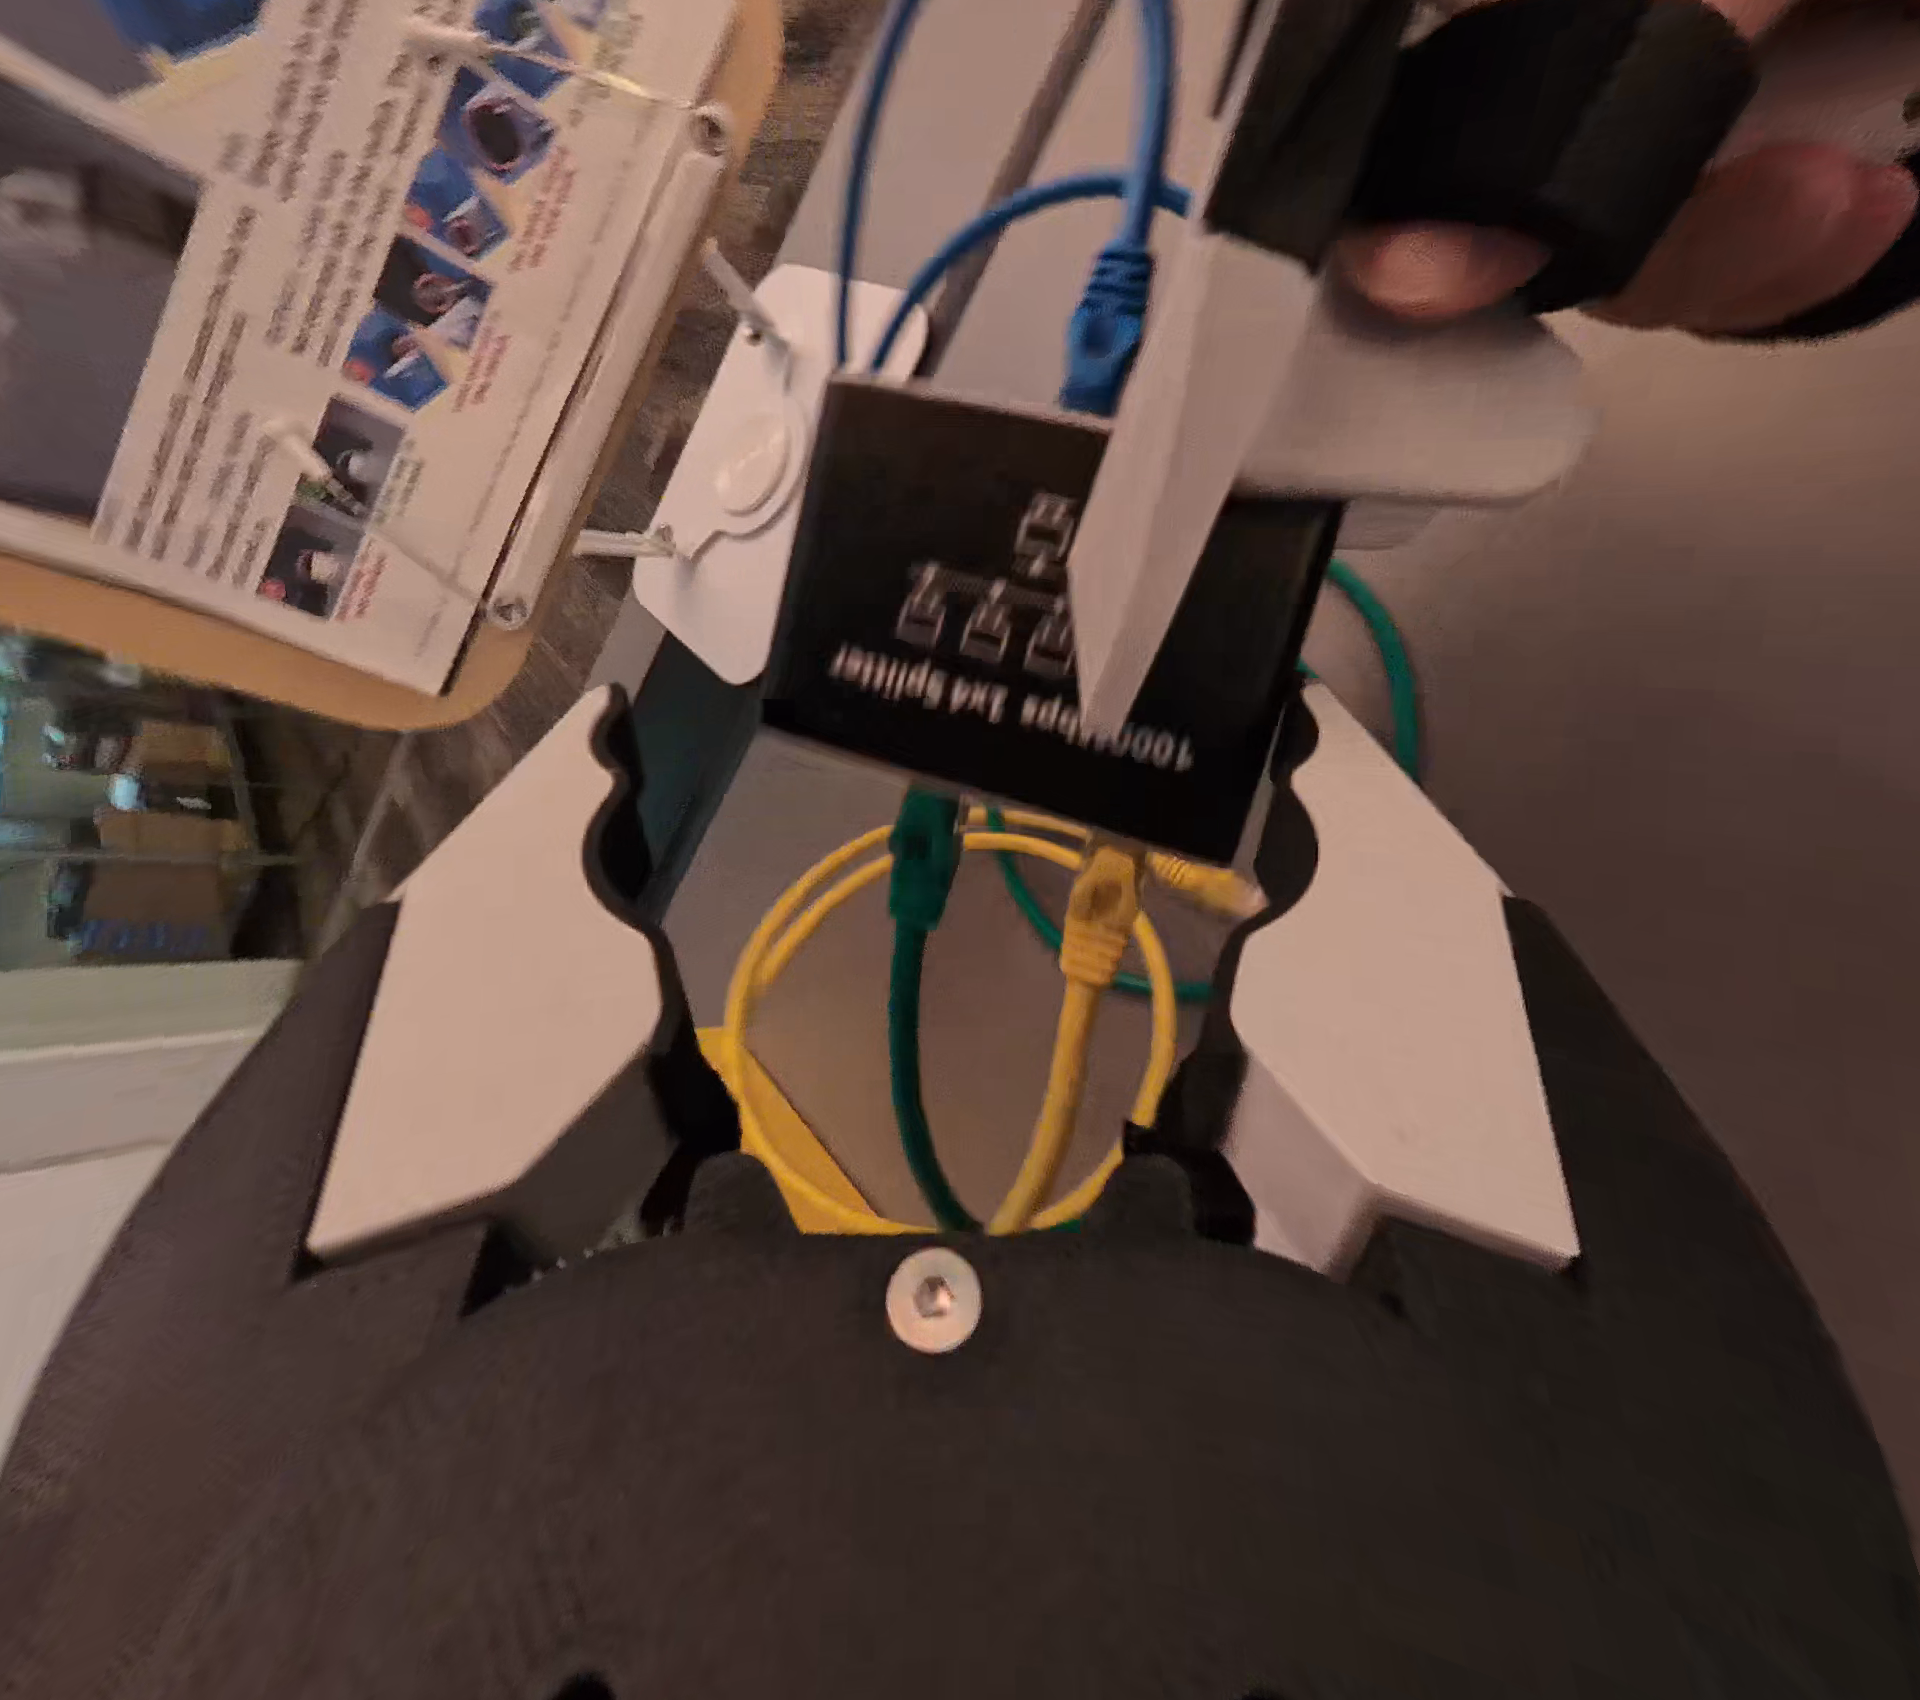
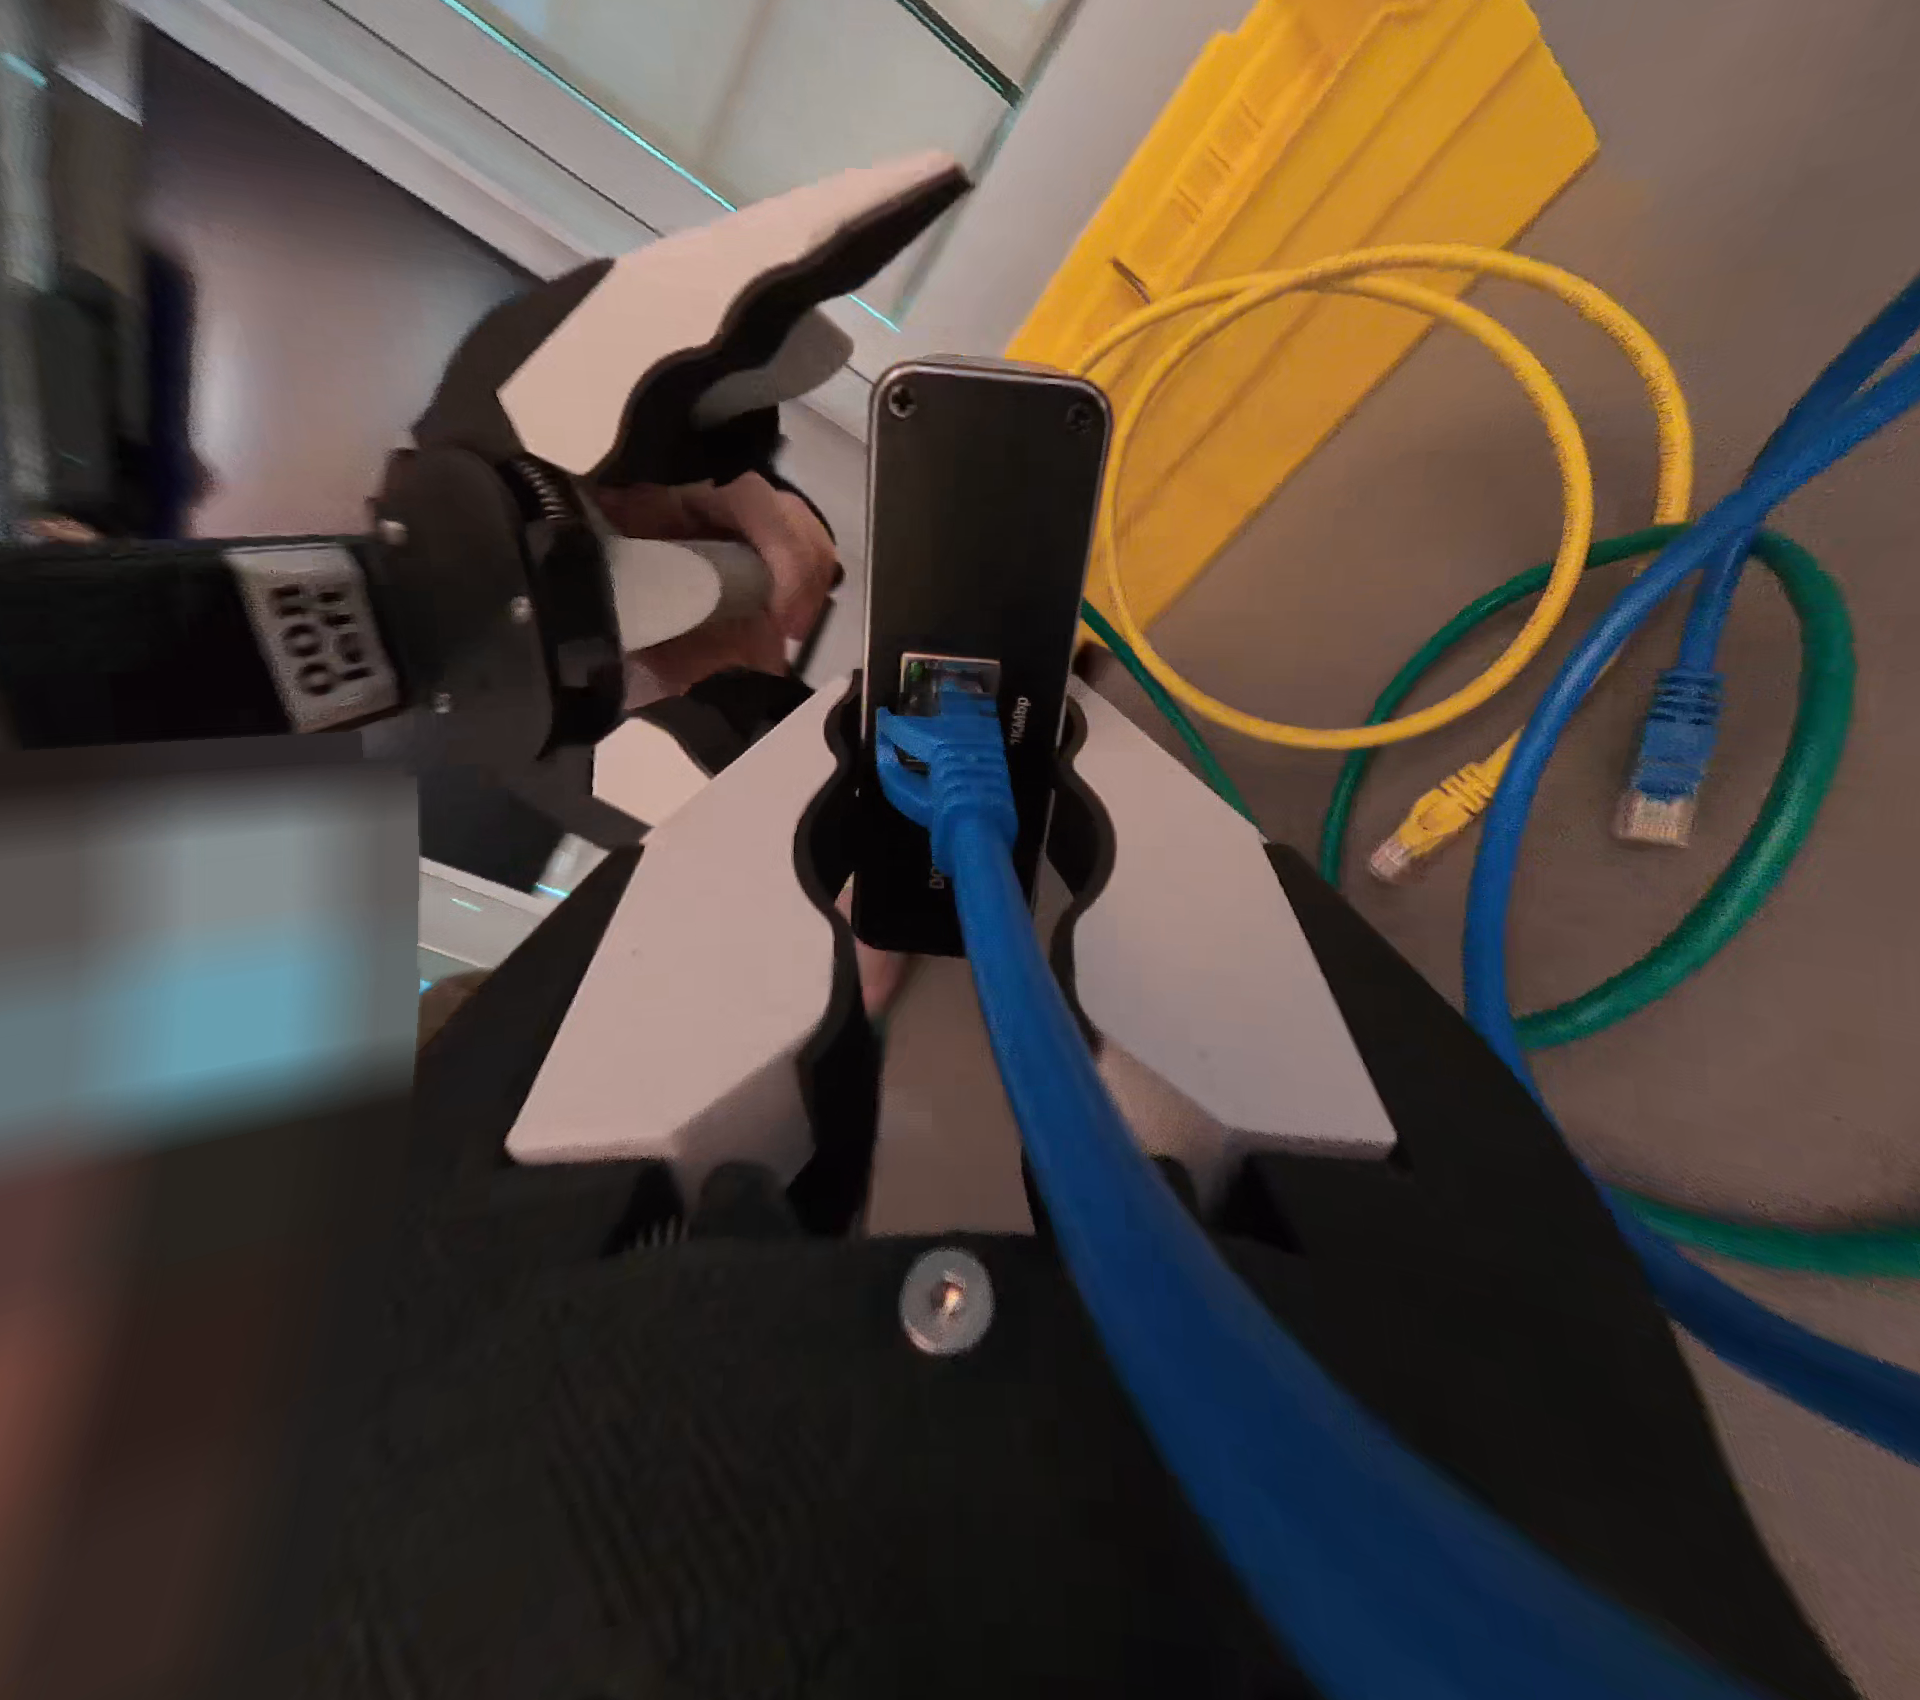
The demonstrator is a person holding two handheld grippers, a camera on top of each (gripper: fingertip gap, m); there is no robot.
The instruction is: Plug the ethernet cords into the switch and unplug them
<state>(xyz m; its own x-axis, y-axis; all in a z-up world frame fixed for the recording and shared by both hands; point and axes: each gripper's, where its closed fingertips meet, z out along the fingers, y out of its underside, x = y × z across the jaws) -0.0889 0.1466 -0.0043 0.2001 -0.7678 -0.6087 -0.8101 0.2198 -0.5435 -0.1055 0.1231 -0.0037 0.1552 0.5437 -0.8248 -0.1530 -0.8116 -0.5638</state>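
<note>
The black switch (image 1: 997, 601) is held off the table by my right gripper (image 2: 961, 715), which is shut on its sides. One of the right gripper's white fingers (image 1: 1143, 507) crosses its top in the left wrist view. A blue cord (image 2: 956, 767) is plugged into the switch (image 2: 982, 528) on the face towards the right wrist camera. A green cord (image 1: 920, 861) and a yellow cord (image 1: 1099, 912) are plugged into the opposite face. My left gripper (image 1: 951, 777) is open and empty, with its fingertips on either side of that face. It also shows open in the right wrist view (image 2: 790, 289).
A yellow bin (image 2: 1351, 175) lies on the grey table. Loose loops of yellow cord (image 2: 1558, 424), green cord (image 2: 1808, 767) and a free blue plug (image 2: 1668, 767) lie beside it. A board with a printed sheet (image 1: 364, 248) and a white tag (image 1: 748, 497) are at the left. Left and right tips are no more than a few centimetres apart.
</note>
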